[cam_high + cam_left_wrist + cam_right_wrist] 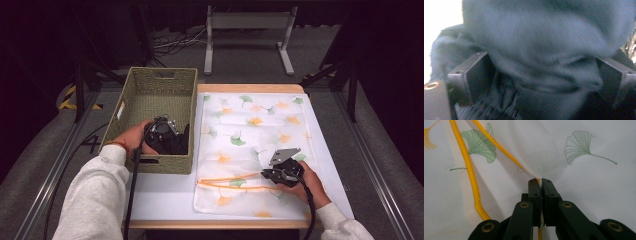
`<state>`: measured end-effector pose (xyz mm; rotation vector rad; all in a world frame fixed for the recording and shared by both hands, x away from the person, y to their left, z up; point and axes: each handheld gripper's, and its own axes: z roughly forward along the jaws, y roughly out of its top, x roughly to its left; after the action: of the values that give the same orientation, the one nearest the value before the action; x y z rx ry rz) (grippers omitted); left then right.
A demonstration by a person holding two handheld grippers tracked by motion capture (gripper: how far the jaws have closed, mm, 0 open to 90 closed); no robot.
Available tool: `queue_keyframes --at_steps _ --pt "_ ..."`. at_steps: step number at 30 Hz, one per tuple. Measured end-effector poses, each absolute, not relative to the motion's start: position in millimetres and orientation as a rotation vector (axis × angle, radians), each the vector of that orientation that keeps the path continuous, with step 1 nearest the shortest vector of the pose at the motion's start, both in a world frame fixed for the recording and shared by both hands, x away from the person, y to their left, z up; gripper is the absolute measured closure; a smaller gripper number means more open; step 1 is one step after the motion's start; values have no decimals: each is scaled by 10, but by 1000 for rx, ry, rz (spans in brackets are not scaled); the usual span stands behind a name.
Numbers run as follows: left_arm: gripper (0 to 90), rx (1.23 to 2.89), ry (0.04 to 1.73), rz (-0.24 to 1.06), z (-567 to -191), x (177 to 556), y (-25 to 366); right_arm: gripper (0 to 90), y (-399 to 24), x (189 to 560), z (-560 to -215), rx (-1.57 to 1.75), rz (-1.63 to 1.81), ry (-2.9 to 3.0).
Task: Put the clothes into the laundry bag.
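Both tongs are at work at the table. Left tongs (167,136), in my left hand (134,137), reach down into the olive-green woven rectangular basket (134,82) at the table's left side. Their 2 black jaws stand spread wide around a bunched dark blue-grey fleecy cloth (544,50) lying at the near end of the basket. In the left gripper view the fabric bulges between the jaws and past them; whether the pads press on it I cannot tell, as the view is blurred.

Right tongs (541,180), in my right hand (305,182), have their jaws pressed together, pinching the edge of the white mesh laundry bag printed with green and orange ginkgo leaves (250,130), right at its orange zipper (471,180). This bag lies flat on the white tabletop (165,195), just beside the basket, with the zipper gaping open near the front edge.
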<state>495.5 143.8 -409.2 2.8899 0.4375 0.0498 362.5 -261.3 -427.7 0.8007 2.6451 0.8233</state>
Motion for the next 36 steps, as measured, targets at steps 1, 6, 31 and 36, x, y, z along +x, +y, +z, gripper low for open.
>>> queue_keyframes --at_steps 1,6,31,36 --pt "41 2887 448 32 -4113 4966 1442 866 -2615 3626 -4278 800 825 2645" --pt "173 2899 372 -37 -4113 4947 1434 864 -2617 3629 -4279 794 828 2647" --pt "720 2738 337 232 -3754 4850 1651 889 -2618 3545 -4182 756 872 2584" --pt "730 2634 350 283 -3569 4798 1762 889 -2635 3530 -4148 758 903 2556"
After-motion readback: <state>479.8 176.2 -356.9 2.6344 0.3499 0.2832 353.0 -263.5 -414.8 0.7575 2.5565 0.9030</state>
